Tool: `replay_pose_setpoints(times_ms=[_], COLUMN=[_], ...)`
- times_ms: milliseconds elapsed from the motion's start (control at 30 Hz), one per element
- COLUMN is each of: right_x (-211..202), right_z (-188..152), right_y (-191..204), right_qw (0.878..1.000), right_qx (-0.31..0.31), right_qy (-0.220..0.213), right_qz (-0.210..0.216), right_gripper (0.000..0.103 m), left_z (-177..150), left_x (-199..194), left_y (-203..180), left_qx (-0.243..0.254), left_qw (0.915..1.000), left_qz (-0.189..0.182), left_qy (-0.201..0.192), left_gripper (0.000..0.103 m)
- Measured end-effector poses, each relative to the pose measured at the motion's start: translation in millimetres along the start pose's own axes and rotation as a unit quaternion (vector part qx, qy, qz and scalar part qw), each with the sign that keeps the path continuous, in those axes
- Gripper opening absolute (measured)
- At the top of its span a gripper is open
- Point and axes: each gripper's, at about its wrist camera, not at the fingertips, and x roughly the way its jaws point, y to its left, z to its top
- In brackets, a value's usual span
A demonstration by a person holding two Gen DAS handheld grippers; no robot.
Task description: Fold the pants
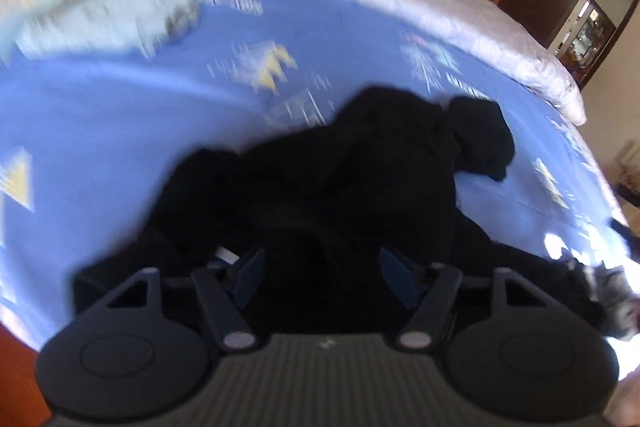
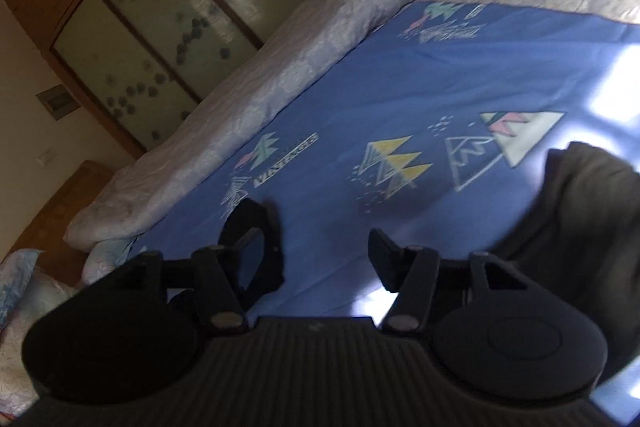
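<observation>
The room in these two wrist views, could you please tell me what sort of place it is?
Most likely a home bedroom. A bed with a blue patterned sheet fills both views, a rolled pale quilt lies along its edge, and a wooden wardrobe with frosted glass doors stands behind. Crumpled black pants lie on the sheet.

Black pants (image 1: 360,179) on blue triangle-patterned sheet (image 2: 400,75), white quilt (image 2: 280,67)

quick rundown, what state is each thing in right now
black pants: crumpled in a heap on the bed, not folded
left gripper: open, fingers over the pants, gripping nothing
right gripper: open, above the sheet, empty
blue sheet: spread flat over the bed
white quilt: rolled along the far edge
</observation>
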Motion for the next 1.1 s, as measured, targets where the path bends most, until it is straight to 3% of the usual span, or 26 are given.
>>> replay_pose_setpoints(times_ms=[33,100,167,200,267,333,400,467,500,567,733,833,900,933,967,1000,1033,1100], right_x=[23.7,71.1,109.5,125.6,158.1,182.0,193.6,203.2,201.9,187.0,91.3,19.0,-19.9,-32.8,-40.5,-45.8,-54.5,-62.9], right_z=[-1.2,-2.6,-9.8,-13.7,-16.3,-20.1,-21.2,-18.2,-11.7,11.0,67.6,80.0,74.2,66.1,55.7,45.3,35.6,23.9], right_y=[5.6,9.4,13.2,14.2,14.7,23.1,33.5,38.5,35.3,22.6,14.5,-2.1,-16.6,-24.3,-32.0,-41.0,-49.4,-68.2], right_qw=[1.000,0.999,0.996,0.994,0.990,0.989,0.992,0.988,0.987,0.988,0.997,0.999,0.999,0.999,0.997,0.992,0.986,0.974], right_qx=[0.003,0.014,0.031,0.047,0.078,0.075,0.055,0.054,0.066,0.087,0.056,0.024,-0.008,-0.025,-0.045,-0.066,-0.084,-0.105], right_qy=[0.017,0.052,0.084,0.097,0.116,0.128,0.115,0.142,0.146,0.125,0.024,-0.018,-0.032,-0.026,-0.015,-0.011,-0.013,-0.016], right_qz=[0.008,0.001,-0.013,-0.011,0.003,-0.001,-0.013,-0.020,-0.025,0.005,0.051,0.036,0.000,-0.029,-0.063,-0.104,-0.142,-0.198], right_gripper=[0.078,0.082,0.082,0.082,0.082,0.079,0.064,0.009,0.008,0.007,0.006,0.007,0.009,0.020,0.043,0.055,0.064,0.064], left_z=[2.6,7.8,17.1,21.1,38.3,56.4,72.2,83.0,86.3,91.2,86.6,78.0,68.7,64.9,61.5,59.8,57.2,52.1], left_x=[10.9,31.7,35.5,30.7,7.3,-17.4,-33.7,-41.9,-43.3,-42.8,-38.8,-34.9,-33.2,-33.9,-34.9,-35.7,-37.1,-41.4], left_y=[3.3,10.5,19.4,23.9,38.3,61.8,87.4,106.4,112.0,120.9,127.1,123.8,123.0,122.3,121.7,123.7,126.1,130.5], left_qx=[-0.012,-0.034,-0.064,-0.068,-0.074,-0.106,-0.152,-0.177,-0.182,-0.191,-0.193,-0.184,-0.182,-0.184,-0.185,-0.187,-0.191,-0.200], left_qw=[0.9996,0.9981,0.9956,0.9951,0.9922,0.9822,0.9692,0.9614,0.9591,0.9570,0.9578,0.9605,0.9626,0.9627,0.9628,0.9628,0.9625,0.9611], left_qz=[-0.023,-0.046,-0.067,-0.071,-0.050,-0.018,0.006,0.034,0.044,0.053,0.032,0.017,0.012,0.010,0.012,0.011,0.007,0.007], left_qy=[0.006,0.021,0.012,-0.012,-0.087,-0.154,-0.194,-0.208,-0.212,-0.212,-0.210,-0.208,-0.200,-0.198,-0.197,-0.195,-0.193,-0.190], left_gripper=[0.036,0.008,0.008,0.008,0.008,0.008,0.008,0.008,0.008,0.008,0.008,0.008,0.008,0.008,0.008,0.008,0.008,0.008])
